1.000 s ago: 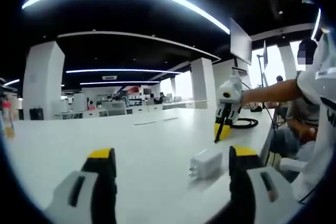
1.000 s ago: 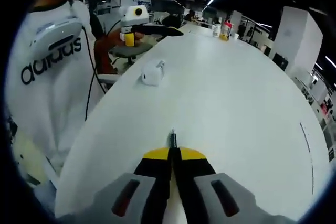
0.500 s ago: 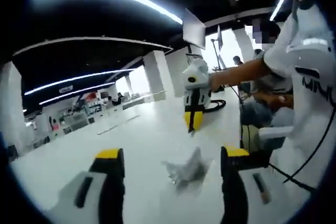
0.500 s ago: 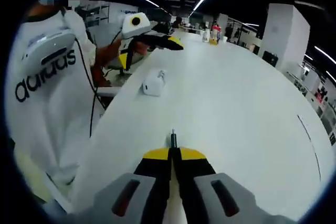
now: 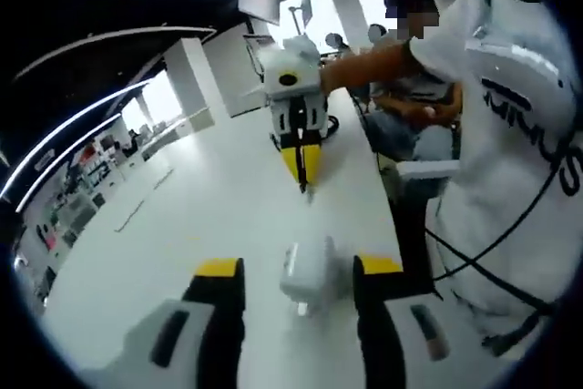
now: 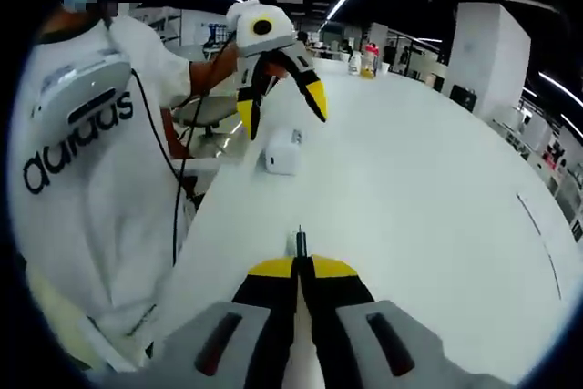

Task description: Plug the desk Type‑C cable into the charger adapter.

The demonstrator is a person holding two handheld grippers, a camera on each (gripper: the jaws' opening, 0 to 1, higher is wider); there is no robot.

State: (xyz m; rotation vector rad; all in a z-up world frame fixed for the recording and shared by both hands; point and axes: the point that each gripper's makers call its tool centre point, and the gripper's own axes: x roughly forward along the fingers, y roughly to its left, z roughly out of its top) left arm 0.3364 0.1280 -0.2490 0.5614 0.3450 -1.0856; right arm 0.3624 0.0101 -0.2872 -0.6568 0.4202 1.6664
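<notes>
Left gripper view looks down a long white counter point(image 5: 200, 216) in a dim open office, with a person in a white printed shirt point(image 5: 510, 134) standing at its right edge. The left gripper point(image 5: 296, 271) rises from the bottom with its yellow-tipped fingers point(image 5: 219, 271) spread wide and nothing clamped between them. The white charger adapter point(image 5: 308, 269) lies on the counter in the gap between those fingers, nearer the right one; whether either finger touches it cannot be told. Farther along the counter the right gripper point(image 5: 301, 163) points back toward the camera, tips down close to the surface, and a thin dark stub sticks out below its yellow tips.

Right gripper view shows the same counter point(image 6: 428, 189) from the other end, the person's shirt point(image 6: 82, 143) filling the left side. The right gripper point(image 6: 299, 266) has its fingers point(image 6: 273, 268) pressed together on the Type-C cable plug point(image 6: 299, 241), whose small dark tip pokes out past them just above the counter. The cable behind the plug is hidden. Beyond it the charger adapter point(image 6: 283, 153) sits near the counter's left edge, well apart from the plug, with the left gripper point(image 6: 282, 107) hanging over it, fingers splayed downward on either side. Bottles point(image 6: 368, 59) stand at the far end.
</notes>
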